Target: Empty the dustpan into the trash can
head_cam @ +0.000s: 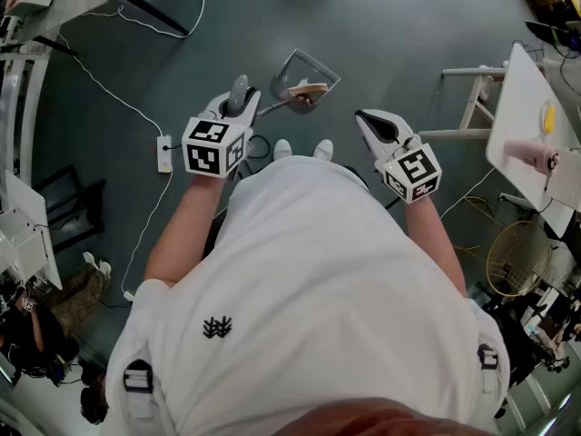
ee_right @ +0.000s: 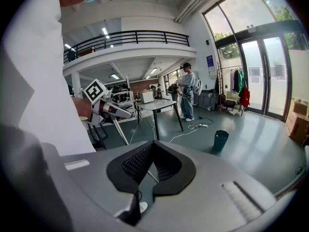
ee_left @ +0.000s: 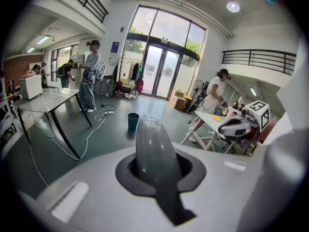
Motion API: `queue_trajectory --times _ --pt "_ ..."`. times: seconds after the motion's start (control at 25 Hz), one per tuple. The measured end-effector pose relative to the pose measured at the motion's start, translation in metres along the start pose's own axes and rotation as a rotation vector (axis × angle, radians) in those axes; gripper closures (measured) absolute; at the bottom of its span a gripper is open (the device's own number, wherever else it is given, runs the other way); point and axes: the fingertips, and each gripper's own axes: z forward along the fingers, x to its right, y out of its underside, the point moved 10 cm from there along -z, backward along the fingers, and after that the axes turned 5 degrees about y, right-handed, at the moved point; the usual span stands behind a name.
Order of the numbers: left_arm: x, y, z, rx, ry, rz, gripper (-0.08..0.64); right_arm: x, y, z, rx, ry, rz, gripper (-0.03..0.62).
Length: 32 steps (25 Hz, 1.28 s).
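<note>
In the head view my left gripper (head_cam: 236, 109) is shut on the grey handle (head_cam: 239, 92) of a dustpan (head_cam: 320, 64), held out over the dark floor ahead of my feet. Brownish debris (head_cam: 309, 90) lies in the pan. The left gripper view shows that handle (ee_left: 149, 149) standing up between the jaws of the left gripper (ee_left: 157, 166). To the right, my right gripper (head_cam: 377, 125) is shut with nothing in it, its black pads (ee_right: 137, 163) drawn together. A small teal trash can (ee_left: 133, 121) stands far off on the floor and appears in the right gripper view as a trash can (ee_right: 221, 140).
A white power strip (head_cam: 164, 153) and its cable lie on the floor to the left. A white table (head_cam: 522, 121) with a pink bottle (head_cam: 532, 155) stands at the right. People stand by a table (ee_left: 46, 99) and near the glass doors.
</note>
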Motion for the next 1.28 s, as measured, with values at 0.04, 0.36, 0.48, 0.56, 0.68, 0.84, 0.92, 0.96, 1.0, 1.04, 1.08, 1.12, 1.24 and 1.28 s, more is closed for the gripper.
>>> queue_trajectory --times 0.04,0.36,0.48,0.56,0.68,0.84,0.92,0.96,1.0,1.04,1.08,1.12,1.24,1.28 --pt "-0.004 0.002 -0.002 0.003 0.001 0.006 0.480 -0.004 -0.002 0.004 -0.004 0.000 -0.005 0.592" --pt "-0.045 0.021 -0.016 0.004 0.021 0.045 0.479 -0.033 -0.010 0.043 -0.025 0.015 -0.004 0.592" --pt "-0.061 0.021 -0.016 -0.004 0.019 0.021 0.479 -0.037 -0.015 0.052 -0.025 0.016 0.007 0.592" --pt "-0.070 0.020 -0.012 -0.007 0.006 -0.003 0.479 -0.027 -0.016 0.058 -0.029 0.013 0.011 0.592" --pt "-0.077 0.006 0.006 -0.012 -0.019 -0.024 0.479 0.003 -0.018 0.069 -0.023 0.003 0.029 0.592" --pt "-0.082 -0.023 0.033 -0.039 -0.025 -0.010 0.477 0.053 -0.027 0.090 0.012 0.002 0.038 0.589" --pt "-0.087 -0.045 0.048 -0.044 -0.041 -0.013 0.477 0.085 -0.037 0.103 0.028 -0.002 0.032 0.550" --pt "-0.089 -0.059 0.056 -0.045 -0.054 -0.015 0.477 0.103 -0.043 0.108 0.037 -0.006 0.028 0.545" --pt "-0.091 -0.073 0.065 -0.045 -0.066 -0.017 0.477 0.121 -0.049 0.112 0.048 -0.011 0.024 0.545" --pt "-0.092 -0.087 0.074 -0.042 -0.077 -0.022 0.477 0.139 -0.055 0.114 0.057 -0.017 0.021 0.544" --pt "-0.093 -0.100 0.082 -0.037 -0.086 -0.029 0.477 0.154 -0.061 0.115 0.062 -0.022 0.016 0.540" --pt "-0.094 -0.112 0.088 -0.029 -0.093 -0.037 0.477 0.168 -0.065 0.116 0.063 -0.026 0.008 0.540" --pt "-0.103 -0.143 0.105 0.011 -0.116 -0.053 0.477 0.209 -0.071 0.128 0.063 -0.038 -0.004 0.540" --pt "-0.107 -0.154 0.111 0.027 -0.124 -0.057 0.477 0.224 -0.072 0.133 0.063 -0.039 0.002 0.540"
